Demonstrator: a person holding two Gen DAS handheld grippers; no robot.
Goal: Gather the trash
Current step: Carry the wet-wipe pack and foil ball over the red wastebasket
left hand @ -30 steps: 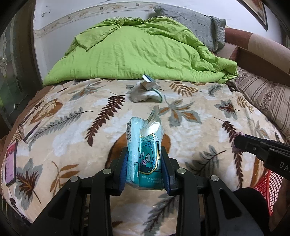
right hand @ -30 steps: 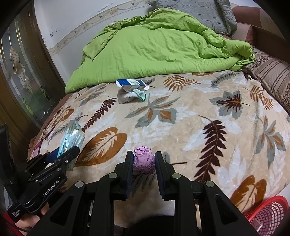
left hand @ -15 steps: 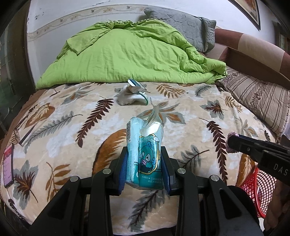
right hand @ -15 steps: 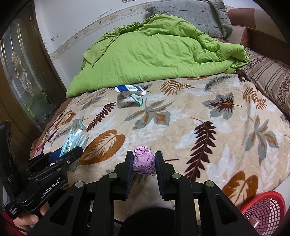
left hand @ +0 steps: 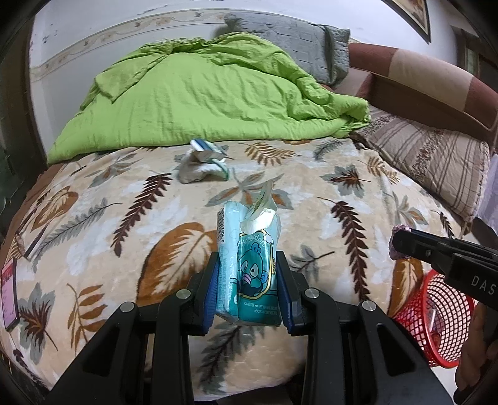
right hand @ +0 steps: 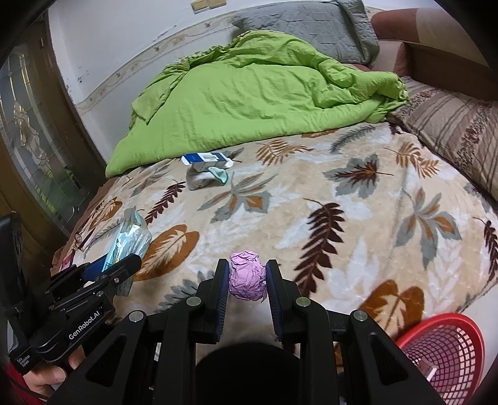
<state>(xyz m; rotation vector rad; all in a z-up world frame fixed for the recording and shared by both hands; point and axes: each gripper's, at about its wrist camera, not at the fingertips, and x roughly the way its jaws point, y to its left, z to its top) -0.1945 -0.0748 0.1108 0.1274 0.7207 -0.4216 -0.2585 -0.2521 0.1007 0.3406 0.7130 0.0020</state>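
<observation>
With my left tool (left hand: 249,280) clamped on the tissue pack (left hand: 249,264) and my right tool (right hand: 247,280) on the purple wad (right hand: 248,279), I'm carrying; next, drop both into the bin (right hand: 448,352) at four o'clock.

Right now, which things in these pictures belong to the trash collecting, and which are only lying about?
Belong to the job:
- tissue packet, clamped in the left gripper
- crumpled purple paper, clamped in the right gripper
- red mesh basket beside the bed
- blue and white box on the blanket, probably trash

Only lying about:
- green quilt
- grey pillow
- sock
</observation>
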